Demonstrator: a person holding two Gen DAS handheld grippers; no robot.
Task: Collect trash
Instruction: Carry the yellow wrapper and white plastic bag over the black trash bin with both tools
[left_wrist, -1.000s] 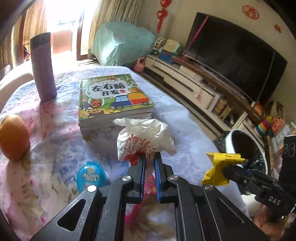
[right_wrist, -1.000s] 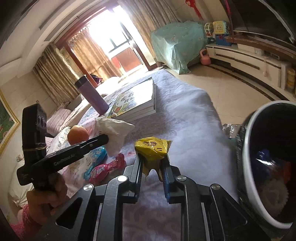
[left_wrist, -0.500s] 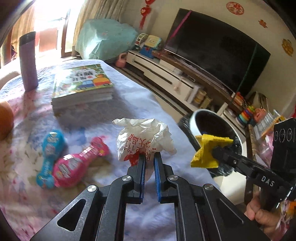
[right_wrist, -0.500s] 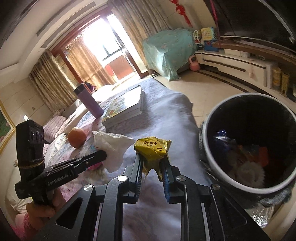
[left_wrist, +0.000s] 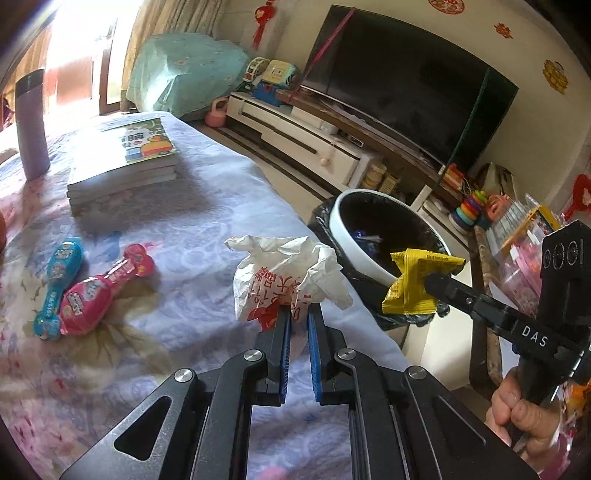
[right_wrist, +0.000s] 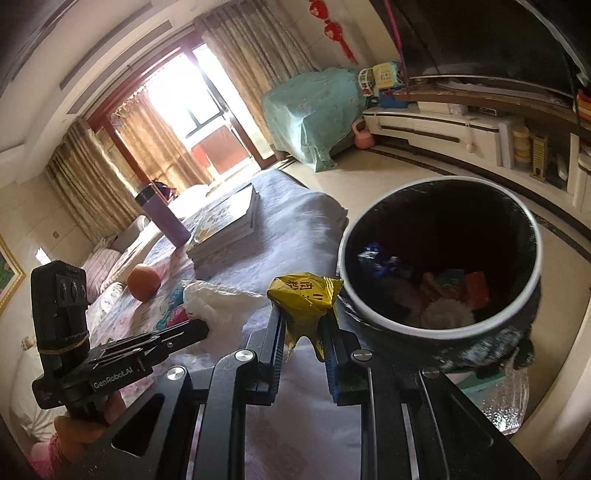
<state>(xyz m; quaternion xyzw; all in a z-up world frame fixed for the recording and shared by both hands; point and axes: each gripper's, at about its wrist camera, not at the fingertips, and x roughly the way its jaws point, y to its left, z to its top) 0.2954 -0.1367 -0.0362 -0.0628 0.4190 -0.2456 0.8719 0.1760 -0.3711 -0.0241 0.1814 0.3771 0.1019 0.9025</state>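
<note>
My left gripper (left_wrist: 299, 314) is shut on a crumpled white plastic bag (left_wrist: 284, 277) with red print, held above the table's right edge. My right gripper (right_wrist: 303, 321) is shut on a yellow wrapper (right_wrist: 303, 295), held just left of the trash bin's rim. The trash bin (right_wrist: 369, 321) is white-rimmed with a black liner and holds several pieces of trash. In the left wrist view the bin (left_wrist: 343, 229) stands beside the table, and the right gripper (left_wrist: 430, 284) holds the yellow wrapper (left_wrist: 413, 288) over its near rim. The white bag (right_wrist: 218, 302) and left gripper (right_wrist: 199, 328) show in the right wrist view.
On the floral tablecloth (left_wrist: 207, 199) lie a pink candy pack (left_wrist: 96, 295) and a blue one (left_wrist: 59, 280), a stack of books (left_wrist: 125, 162), a purple flask (left_wrist: 31, 125) and an orange (right_wrist: 143, 282). A TV (left_wrist: 406, 85) and cabinet stand behind the bin.
Both grippers have moved right toward the bin with their trash. The bin is now closer and larger in both views; the yellow wrapper has reached its near rim.
</note>
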